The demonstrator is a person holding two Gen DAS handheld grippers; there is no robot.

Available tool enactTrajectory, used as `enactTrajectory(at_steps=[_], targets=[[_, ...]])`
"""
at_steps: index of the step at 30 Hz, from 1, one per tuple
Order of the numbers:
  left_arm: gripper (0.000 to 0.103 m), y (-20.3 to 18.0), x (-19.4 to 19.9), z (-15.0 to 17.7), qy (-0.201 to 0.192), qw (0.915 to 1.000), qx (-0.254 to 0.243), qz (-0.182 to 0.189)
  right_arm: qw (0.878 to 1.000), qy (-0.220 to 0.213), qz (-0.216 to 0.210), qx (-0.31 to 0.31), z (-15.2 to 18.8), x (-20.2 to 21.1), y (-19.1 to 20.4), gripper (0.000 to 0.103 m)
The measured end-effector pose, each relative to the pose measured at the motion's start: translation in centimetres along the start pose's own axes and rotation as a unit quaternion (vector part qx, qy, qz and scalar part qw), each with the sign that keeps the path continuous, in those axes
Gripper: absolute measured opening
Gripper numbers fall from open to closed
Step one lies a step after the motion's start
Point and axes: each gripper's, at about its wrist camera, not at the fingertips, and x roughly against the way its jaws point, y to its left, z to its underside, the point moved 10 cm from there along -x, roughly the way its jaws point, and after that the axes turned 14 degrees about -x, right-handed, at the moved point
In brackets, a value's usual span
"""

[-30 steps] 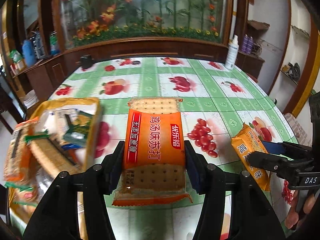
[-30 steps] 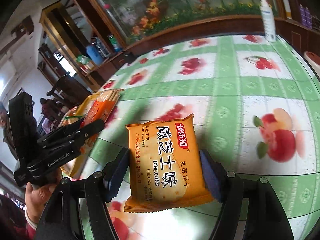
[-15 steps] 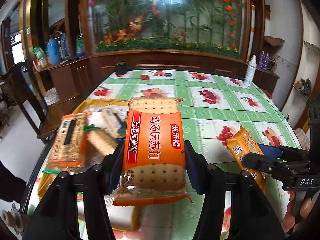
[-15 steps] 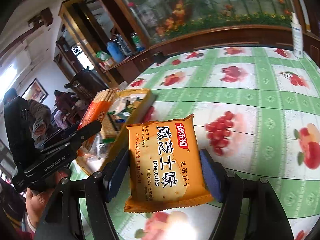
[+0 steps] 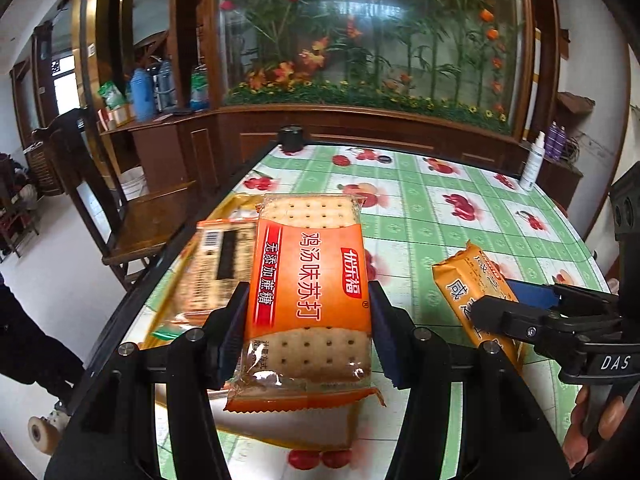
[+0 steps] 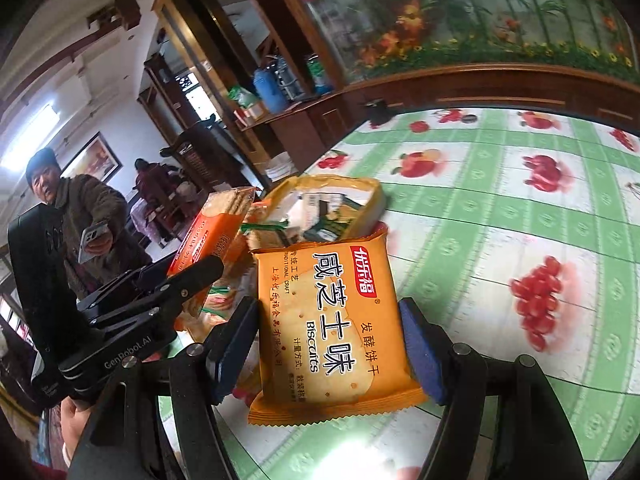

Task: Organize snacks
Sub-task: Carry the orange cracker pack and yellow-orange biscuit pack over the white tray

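Observation:
My left gripper (image 5: 306, 326) is shut on an orange soda cracker pack (image 5: 308, 292) and holds it above the yellow snack box (image 5: 236, 210) at the table's left edge. The box holds several cracker packs (image 5: 216, 264). My right gripper (image 6: 326, 344) is shut on a yellow-orange biscuit pack (image 6: 332, 320), held above the table just right of the box (image 6: 372, 200). Each gripper shows in the other's view: the right one (image 5: 504, 316) with its pack (image 5: 468, 284), the left one (image 6: 188, 276) with its pack (image 6: 212, 236).
The table has a green checked fruit-print cloth (image 5: 460, 208). A white spray bottle (image 5: 534, 160) stands at the far right and a black jar (image 5: 291, 138) at the far edge. A wooden chair (image 5: 132, 216) stands left of the table. People (image 6: 76, 208) are beyond it.
Both grippers have swung left with their packs, from over the middle of the table to over and beside the snack box. Both stay shut.

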Motion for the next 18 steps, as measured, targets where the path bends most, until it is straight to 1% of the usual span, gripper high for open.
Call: enactTrajectory(at_steps=[11,18], targets=[[0.055,4.2,0.6,1.3,-0.001,0.9993,0.03,-0.023,0.999,0.007,-0.019,0.025,-0.4,-2.3,4.2,0.072],[0.055,6.4,0.6,2.1,0.001,0.9983,0.047,-0.035,0.999,0.009,-0.029,0.035,-1.0,-3.8,6.1,0.072]])
